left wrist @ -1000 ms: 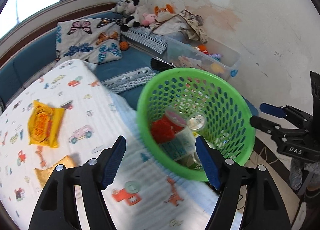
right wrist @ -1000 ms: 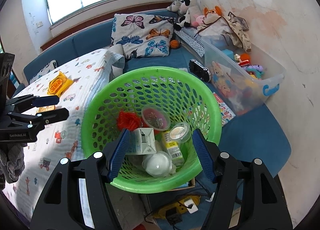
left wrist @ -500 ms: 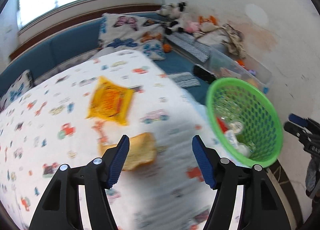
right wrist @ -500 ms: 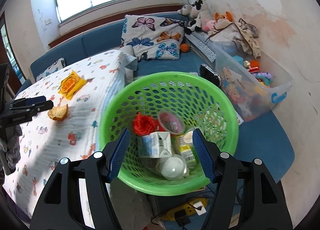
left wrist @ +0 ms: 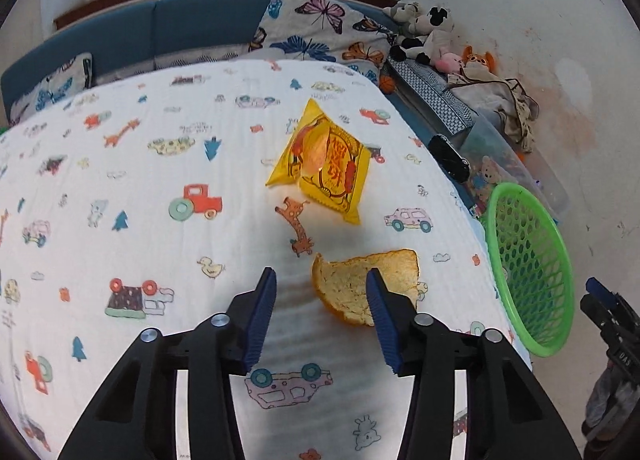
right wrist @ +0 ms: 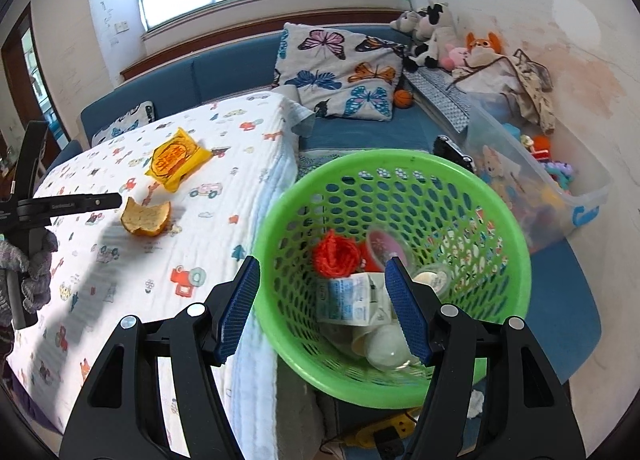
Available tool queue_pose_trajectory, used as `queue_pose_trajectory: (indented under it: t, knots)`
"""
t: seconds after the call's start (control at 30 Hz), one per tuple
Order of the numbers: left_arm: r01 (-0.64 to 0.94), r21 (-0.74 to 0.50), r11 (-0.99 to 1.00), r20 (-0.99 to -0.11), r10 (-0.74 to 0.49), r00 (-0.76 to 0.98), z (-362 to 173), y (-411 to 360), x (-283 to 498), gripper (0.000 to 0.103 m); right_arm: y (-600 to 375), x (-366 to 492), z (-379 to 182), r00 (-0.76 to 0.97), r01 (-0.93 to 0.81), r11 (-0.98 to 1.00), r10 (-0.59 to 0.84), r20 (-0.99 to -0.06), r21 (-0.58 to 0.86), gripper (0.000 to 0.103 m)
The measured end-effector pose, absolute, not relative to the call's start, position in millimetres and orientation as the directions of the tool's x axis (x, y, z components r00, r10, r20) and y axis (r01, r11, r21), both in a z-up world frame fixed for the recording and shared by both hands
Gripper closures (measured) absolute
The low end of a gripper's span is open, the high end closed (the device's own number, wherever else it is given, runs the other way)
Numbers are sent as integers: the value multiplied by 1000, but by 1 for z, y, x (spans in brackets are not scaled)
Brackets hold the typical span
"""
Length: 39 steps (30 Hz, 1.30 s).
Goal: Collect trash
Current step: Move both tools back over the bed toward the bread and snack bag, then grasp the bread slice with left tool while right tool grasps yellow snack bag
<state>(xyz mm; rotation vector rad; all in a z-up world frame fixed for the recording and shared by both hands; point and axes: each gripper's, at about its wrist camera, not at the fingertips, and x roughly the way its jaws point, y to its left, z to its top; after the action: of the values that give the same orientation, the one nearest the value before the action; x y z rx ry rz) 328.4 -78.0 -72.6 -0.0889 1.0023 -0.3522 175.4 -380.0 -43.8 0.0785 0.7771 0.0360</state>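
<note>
**A:** Bedroom first, please. What's around you?

**B:** Sunlit room, a bed under a cartoon-print sheet [left wrist: 132,164] filling most of my left view, butterfly pillow [left wrist: 320,28] and soft toys [left wrist: 428,32] along the top, stained wall at the right. My left gripper [left wrist: 320,316] sits at lower centre of that view, tilted down at the sheet.

**A:** How much trash is collected?

**B:** A fair share, I'd say. The green basket [right wrist: 472,188] fills the middle of my right view, and at its bottom lie a red mesh ball [right wrist: 334,256], a small carton [right wrist: 352,300], a pink-lidded cup [right wrist: 386,246] and a whitish round thing. Two pieces remain on the bed: an orange peel [left wrist: 364,284] and a yellow snack packet [left wrist: 324,164].

**A:** Where's the peel against your fingers?

**B:** Just above and right of centre in the left view. My right-hand blue pad overlaps its edge in the picture, but the peel lies flat on the sheet and I judge nothing is pinched. My jaws have just been closing to a middling gap, with bare sheet between them.

**A:** And your right gripper [right wrist: 320,304]?

**B:** Moderately open, holding nothing that I can make out; the basket's near rim lies between its fingers in the picture.

**A:** What changed over the last second?

**B:** My left view swung from the basket to the bed; the peel went from the lower left corner to right by my fingertips. The basket slid to the right edge.
</note>
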Motion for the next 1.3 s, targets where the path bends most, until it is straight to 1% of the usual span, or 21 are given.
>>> queue_pose_trajectory:
  t: [0.13,0.23,0.43,0.53,0.6,0.67,0.77,0.83,1.03,1.3]
  knots:
    - [248,-257,934,-816,-347,462,-80,-82,332,63,-374,180,-46,708,-12,997,67,-703,83,38]
    - [238,-281,930,-820,-362,443,-85,-83,336,69,-373,183,-47,703,-15,997,67,-708,79,38]
    - [206,-322,924,-825,-380,417,-95,-83,343,69,-370,186,-51,698,-20,997,72,-713,80,38]
    - [192,-338,921,-828,-388,404,-101,-83,346,74,-369,189,-53,693,-23,997,72,-718,78,38]
    - [181,-350,919,-830,-394,396,-106,-83,348,79,-368,191,-54,691,-26,996,76,-719,80,38]
    - [169,-368,914,-827,-405,390,-110,-82,349,88,-366,192,-54,690,-30,996,78,-720,80,38]
    - [166,-373,913,-820,-408,401,-110,-82,348,94,-363,193,-54,688,-35,996,82,-721,80,38]
    - [170,-376,911,-809,-412,419,-105,-81,345,96,-360,195,-53,688,-41,996,84,-721,77,38]
    - [200,-322,925,-783,-379,493,-76,-70,334,97,-352,202,-53,679,-60,993,118,-724,105,38]
    - [176,-302,937,-756,-348,554,-43,-22,319,97,-312,227,-51,649,-130,983,185,-738,132,38]
